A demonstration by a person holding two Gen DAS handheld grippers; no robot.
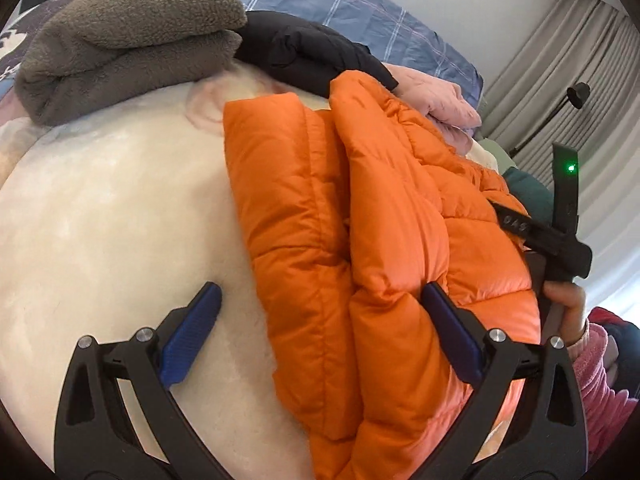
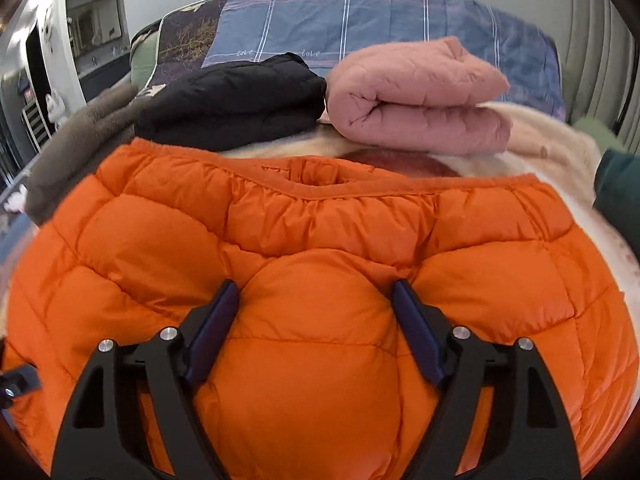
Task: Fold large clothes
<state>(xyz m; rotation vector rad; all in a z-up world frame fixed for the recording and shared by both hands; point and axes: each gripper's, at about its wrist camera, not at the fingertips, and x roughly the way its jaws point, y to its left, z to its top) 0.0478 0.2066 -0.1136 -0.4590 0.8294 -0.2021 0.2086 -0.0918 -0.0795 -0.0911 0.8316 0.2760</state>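
We see the right hand-held gripper (image 2: 314, 300) straddling a bulge of the orange puffer jacket (image 2: 320, 240), apparently to fold it; the left hand-held gripper (image 1: 320, 300) gapes wide over its edge.

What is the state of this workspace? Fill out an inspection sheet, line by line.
Surface: cream fleece blanket over a bed with a blue plaid sheet.
Job's things: orange puffer jacket, partly folded.
Clutter: folded pink quilted garment, black garment, grey-brown fleece, a dark green item at the edge.
Grippers: left hand-held gripper open, one pad on the blanket, one on the jacket; right hand-held gripper straddles a jacket bulge, grip unclear.
Cables: nothing seen.
Surroundings: curtains, black lamp, doorway.
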